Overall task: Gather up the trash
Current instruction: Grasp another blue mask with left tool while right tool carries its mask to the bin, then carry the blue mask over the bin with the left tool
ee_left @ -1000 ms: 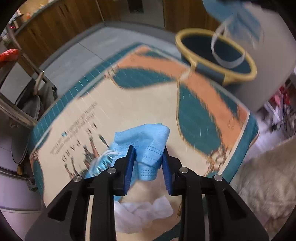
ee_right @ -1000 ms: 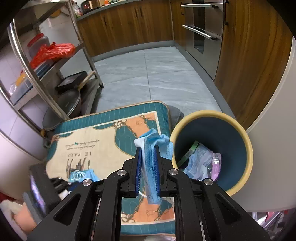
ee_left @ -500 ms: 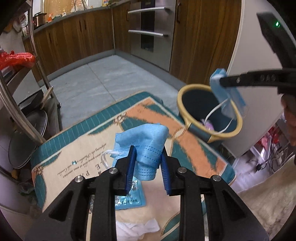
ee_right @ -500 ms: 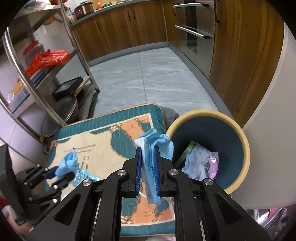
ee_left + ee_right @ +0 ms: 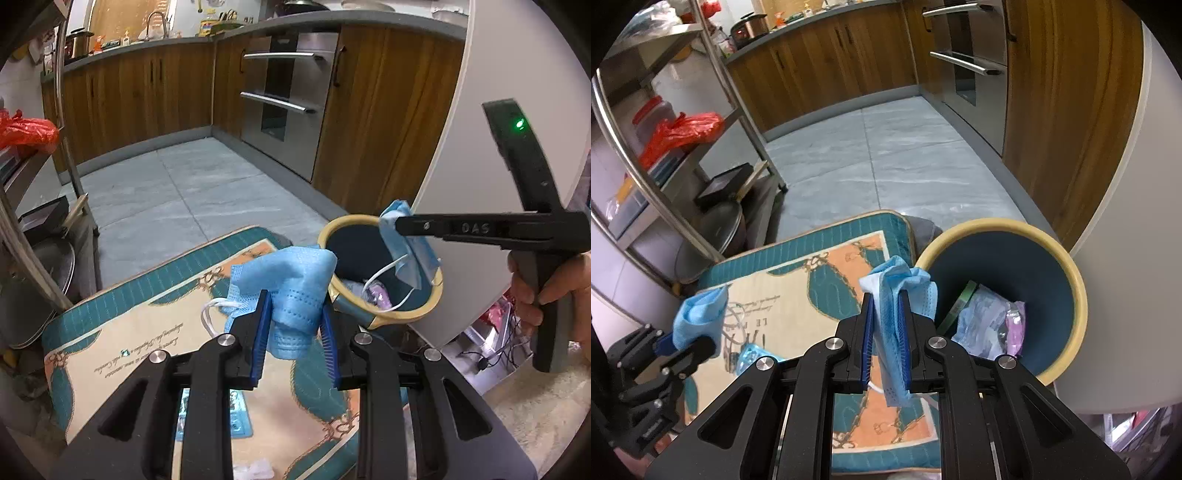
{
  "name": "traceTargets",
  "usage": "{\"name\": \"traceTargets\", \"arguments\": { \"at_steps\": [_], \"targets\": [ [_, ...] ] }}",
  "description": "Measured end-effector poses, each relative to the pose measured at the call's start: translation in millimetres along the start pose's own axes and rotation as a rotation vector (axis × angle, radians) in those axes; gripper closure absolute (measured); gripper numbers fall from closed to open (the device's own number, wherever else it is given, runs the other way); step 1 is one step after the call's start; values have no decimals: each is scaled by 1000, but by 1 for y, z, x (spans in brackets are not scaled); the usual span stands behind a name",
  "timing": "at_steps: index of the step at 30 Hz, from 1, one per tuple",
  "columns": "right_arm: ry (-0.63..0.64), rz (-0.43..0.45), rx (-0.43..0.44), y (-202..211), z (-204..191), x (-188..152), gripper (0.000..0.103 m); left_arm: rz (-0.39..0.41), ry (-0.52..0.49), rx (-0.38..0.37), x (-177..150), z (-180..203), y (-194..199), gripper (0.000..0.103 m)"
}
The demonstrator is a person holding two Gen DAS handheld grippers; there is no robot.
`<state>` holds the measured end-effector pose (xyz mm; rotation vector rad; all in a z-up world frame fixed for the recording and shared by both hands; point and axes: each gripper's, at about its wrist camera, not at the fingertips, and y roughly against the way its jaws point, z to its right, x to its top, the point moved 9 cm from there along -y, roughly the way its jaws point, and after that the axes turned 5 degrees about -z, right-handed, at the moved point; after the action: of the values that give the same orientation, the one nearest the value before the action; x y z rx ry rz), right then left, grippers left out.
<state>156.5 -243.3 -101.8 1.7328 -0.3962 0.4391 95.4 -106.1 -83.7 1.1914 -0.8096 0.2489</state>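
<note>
My left gripper [image 5: 293,312] is shut on a crumpled blue face mask [image 5: 291,284] and holds it above the patterned mat [image 5: 155,332], left of the bin. It also shows in the right wrist view [image 5: 701,317]. My right gripper [image 5: 886,314] is shut on another blue face mask [image 5: 897,291] and holds it by the left rim of the yellow-rimmed blue trash bin [image 5: 1067,266]. In the left wrist view that mask [image 5: 406,243] hangs over the bin [image 5: 384,317]. Wrappers [image 5: 986,325] lie inside the bin.
A blue blister pack [image 5: 750,356] and white tissue [image 5: 255,470] lie on the mat. A steel shelf rack [image 5: 713,92] with a red bag stands left. Wooden cabinets [image 5: 369,110], an oven and a white wall [image 5: 1126,258] stand behind the bin.
My left gripper has risen off the mat with its mask and turned toward the bin. My right gripper has kept its mask by the bin's rim and moved slightly nearer.
</note>
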Motion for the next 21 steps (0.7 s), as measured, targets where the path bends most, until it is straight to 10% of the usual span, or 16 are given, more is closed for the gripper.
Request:
{"name": "traceTargets", "arguments": {
  "at_steps": [21],
  "targets": [
    [-109, -16, -61, -3, 89, -6, 89, -60, -72, -63, 21, 64, -63, 77]
  ]
}}
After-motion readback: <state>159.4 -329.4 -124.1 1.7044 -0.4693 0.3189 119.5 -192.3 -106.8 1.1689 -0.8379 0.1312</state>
